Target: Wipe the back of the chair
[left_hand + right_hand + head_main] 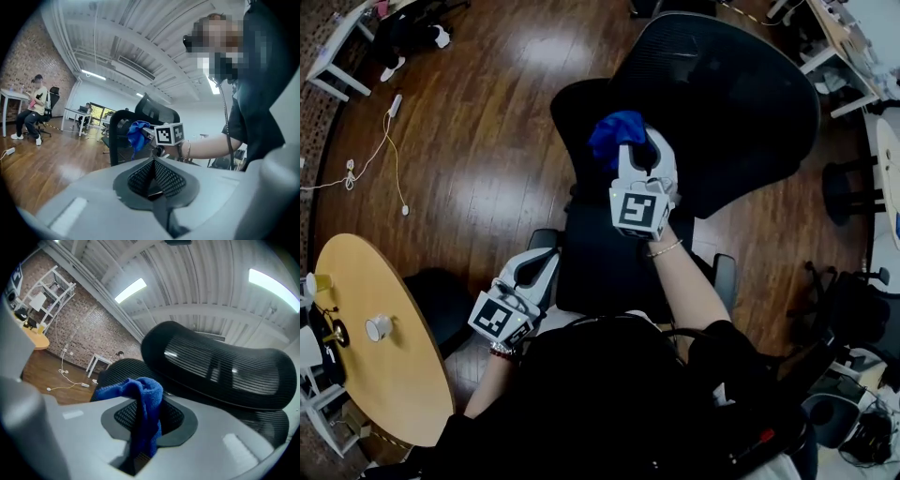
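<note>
Right tongs (146, 425): pressed together on a blue cloth (143, 397). I see the cloth rise out of the pinch and fold over forward in a loose bunch. Left tongs (157, 185): pressed together with nothing between them, the mesh pads meeting bare.

In the head view I have the right tongs (636, 155) raised and extended ahead of the person, while the left tongs (530, 272) hang low and close to the body, beside the left edge of the seat (609, 267). The right hand is plainly the nearer one to the work.

The chair back (220, 369), black slatted mesh, lies just ahead of the right tongs and to their right. Its long axis runs across the right gripper view from side to side, so I judge the coming stroke should carry the cloth rightward onto it and then along that width. From above, the cloth (614, 131) sits at the left edge of the chair back (741, 94); I cannot tell whether it touches the mesh.

A second dark rounded shape (581, 108) stands left of the cloth; I cannot tell what it is.

Writing: none legible. Only the square marker patterns on the tongs' cubes show.
</note>
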